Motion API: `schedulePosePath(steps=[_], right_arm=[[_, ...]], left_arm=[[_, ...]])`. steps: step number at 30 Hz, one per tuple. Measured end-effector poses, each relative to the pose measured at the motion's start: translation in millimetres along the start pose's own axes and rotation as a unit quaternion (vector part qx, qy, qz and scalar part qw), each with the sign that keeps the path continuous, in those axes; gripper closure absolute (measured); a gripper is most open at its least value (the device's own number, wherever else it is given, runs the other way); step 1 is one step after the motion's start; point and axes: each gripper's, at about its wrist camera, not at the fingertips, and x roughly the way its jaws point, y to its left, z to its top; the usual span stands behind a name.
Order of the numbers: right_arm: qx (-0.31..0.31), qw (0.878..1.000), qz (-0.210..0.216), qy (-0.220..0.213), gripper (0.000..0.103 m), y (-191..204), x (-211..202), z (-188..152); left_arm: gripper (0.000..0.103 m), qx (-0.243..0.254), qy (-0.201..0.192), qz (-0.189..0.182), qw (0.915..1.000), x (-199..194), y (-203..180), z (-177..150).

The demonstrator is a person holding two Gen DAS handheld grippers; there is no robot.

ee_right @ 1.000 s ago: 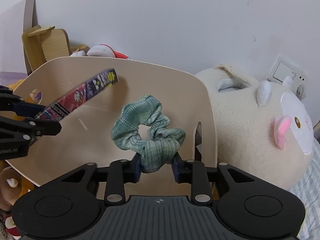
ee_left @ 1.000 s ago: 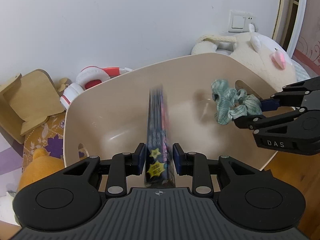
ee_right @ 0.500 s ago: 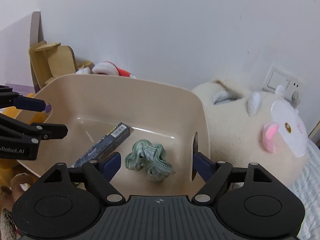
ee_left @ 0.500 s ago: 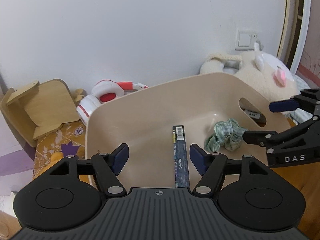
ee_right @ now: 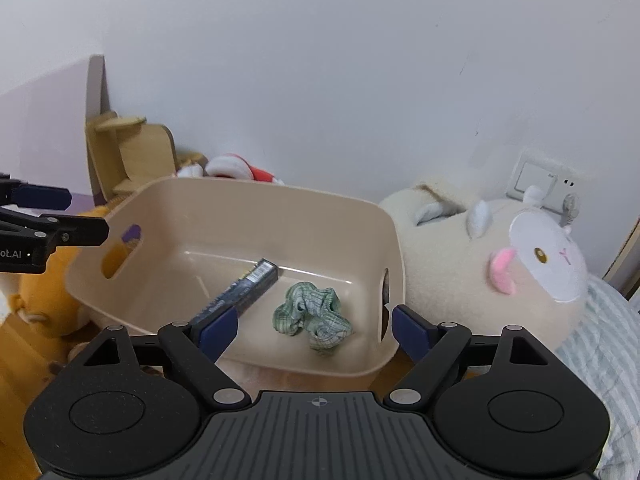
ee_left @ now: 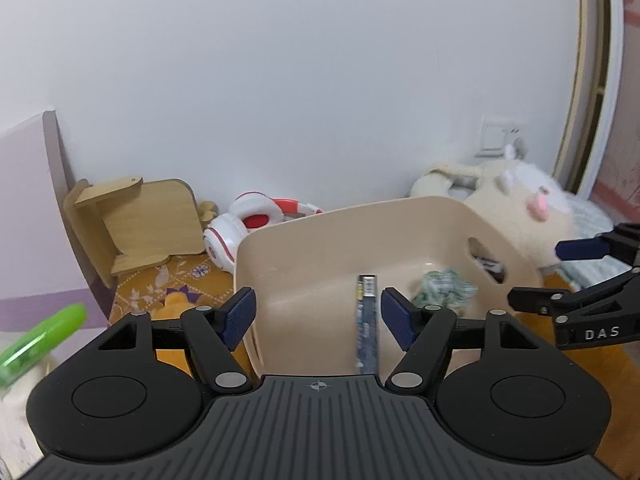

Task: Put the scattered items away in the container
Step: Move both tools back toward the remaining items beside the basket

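A beige plastic bin [ee_left: 344, 236] [ee_right: 256, 200] with handle slots stands in front of both grippers. A long dark box [ee_left: 367, 320] [ee_right: 244, 292] lies flat on its floor. A green plaid scrunchie [ee_left: 444, 290] [ee_right: 312, 316] lies beside the box, to its right. My left gripper [ee_left: 318, 316] is open and empty, held back above the bin's near rim. My right gripper [ee_right: 314, 328] is open and empty above the near rim. Each gripper shows at the edge of the other's view, the right one [ee_left: 560, 276] and the left one [ee_right: 76, 216].
A cream plush toy [ee_right: 500, 264] [ee_left: 516, 208] lies right of the bin on striped bedding [ee_right: 604, 344]. Red-and-white headphones [ee_left: 256, 224] and a wooden stand [ee_left: 136, 224] sit behind the bin by the wall. An orange plush [ee_right: 44, 300] is at its left. A green object [ee_left: 44, 340] is at the far left.
Both grippers opened and let go: the dark box and the scrunchie dropped into the bin. Both grippers then rose and pulled back from the bin.
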Motion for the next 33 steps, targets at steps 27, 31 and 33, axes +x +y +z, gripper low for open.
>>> schedulePosePath(steps=[27,31,33], right_arm=[[0.061,0.998,0.023,-0.026,0.000,12.6,-116.5,-112.1],[0.064,0.998,0.028,-0.010,0.000,16.4,-111.6,-126.4],[0.061,0.998,0.030,-0.002,0.000,19.2,-107.9,-131.4]], left_arm=[[0.028,-0.011,0.038,0.009,0.9992,-79.7,11.8,-122.4],[0.028,-0.007,0.046,0.004,0.9989,-75.3,14.3,-139.7],[0.028,-0.005,0.046,0.002,0.9989,-74.6,15.8,-145.0]])
